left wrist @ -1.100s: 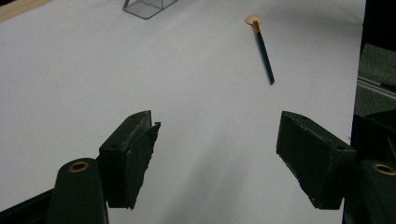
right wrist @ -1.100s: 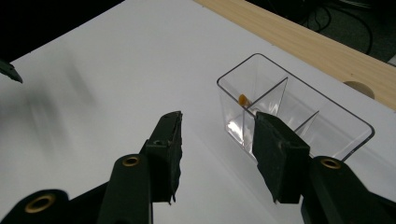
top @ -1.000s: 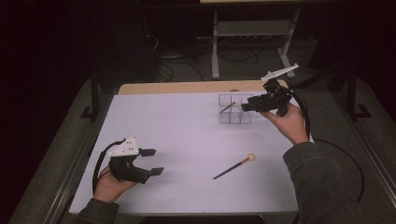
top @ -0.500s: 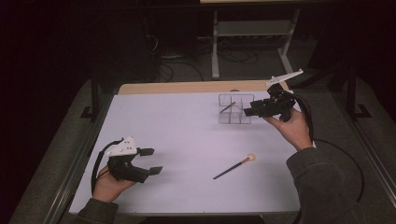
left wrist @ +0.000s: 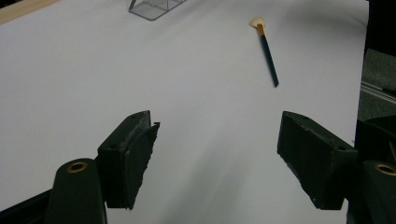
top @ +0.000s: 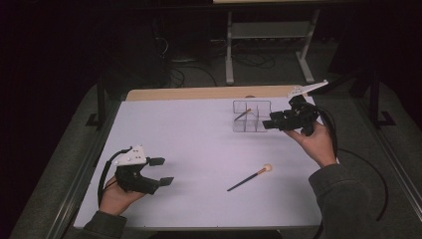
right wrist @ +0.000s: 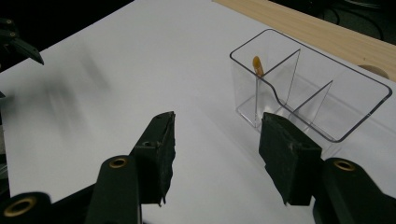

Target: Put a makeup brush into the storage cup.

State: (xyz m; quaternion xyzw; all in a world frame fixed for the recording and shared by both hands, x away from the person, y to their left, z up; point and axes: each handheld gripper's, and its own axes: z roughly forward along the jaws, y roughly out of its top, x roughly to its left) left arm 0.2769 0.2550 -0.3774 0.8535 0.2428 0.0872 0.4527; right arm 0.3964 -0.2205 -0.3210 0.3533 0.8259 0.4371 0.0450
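Observation:
A clear organizer (top: 252,115) with several compartments stands at the table's far right, and a small brush (top: 243,114) leans inside it. A second dark-handled brush (top: 249,178) with a pale head lies flat nearer the front. My right gripper (top: 268,122) hovers just right of the organizer, pointing left. Its jaws have just been opening and nothing is between them. In the right gripper view (right wrist: 215,154) the organizer (right wrist: 327,93) lies just ahead, with the brush tip (right wrist: 257,65) in it. My left gripper (top: 161,171) rests open and empty at the front left; its view (left wrist: 217,149) shows the lying brush (left wrist: 267,46).
A white sheet (top: 199,144) covers the table, and a bare wooden strip (top: 199,93) runs along its far edge. A metal stand (top: 268,45) is on the dark floor behind. The right gripper's cable (top: 368,169) loops off the table's right side.
The right gripper has drawn a little toward the near right, away from the organizer's top. The left hand and both brushes have stayed put.

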